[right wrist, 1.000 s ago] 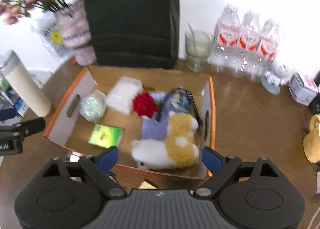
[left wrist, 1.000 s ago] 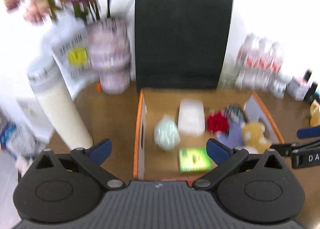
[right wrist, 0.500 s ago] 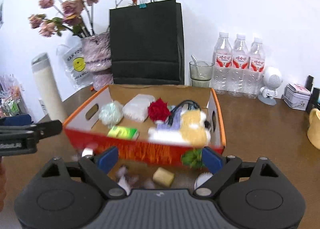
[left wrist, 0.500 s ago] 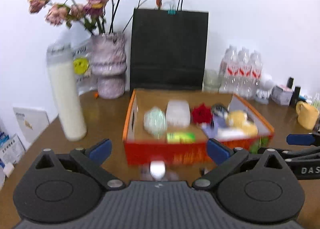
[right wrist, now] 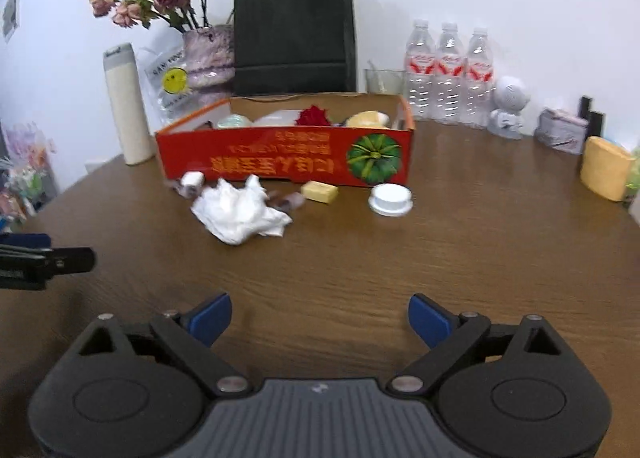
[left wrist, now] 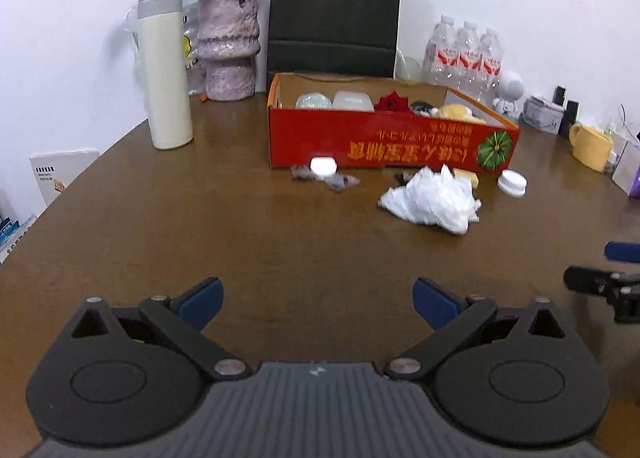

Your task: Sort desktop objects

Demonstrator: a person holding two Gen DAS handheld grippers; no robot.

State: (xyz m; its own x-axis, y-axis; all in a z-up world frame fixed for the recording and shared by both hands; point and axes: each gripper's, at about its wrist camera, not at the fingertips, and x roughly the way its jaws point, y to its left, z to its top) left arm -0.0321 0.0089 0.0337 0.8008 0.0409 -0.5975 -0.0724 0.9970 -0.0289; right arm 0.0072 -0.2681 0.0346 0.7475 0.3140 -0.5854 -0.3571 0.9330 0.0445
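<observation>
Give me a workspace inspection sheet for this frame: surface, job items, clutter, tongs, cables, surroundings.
Surface: brown wooden table, bare in the foreground.
Job's things: red cardboard box already holding a red flower, a plush toy and pale packets. Loose in front of it: crumpled white tissue, yellow block, white round cap, small white cube, dark wrappers.
Clutter: cream flask, vase of dried roses, black paper bag, three water bottles, yellow mug.
Tongs: left tongs open, empty; right tongs opening, nothing between them.
Cables: nothing seen.
Surroundings: white wall.
</observation>
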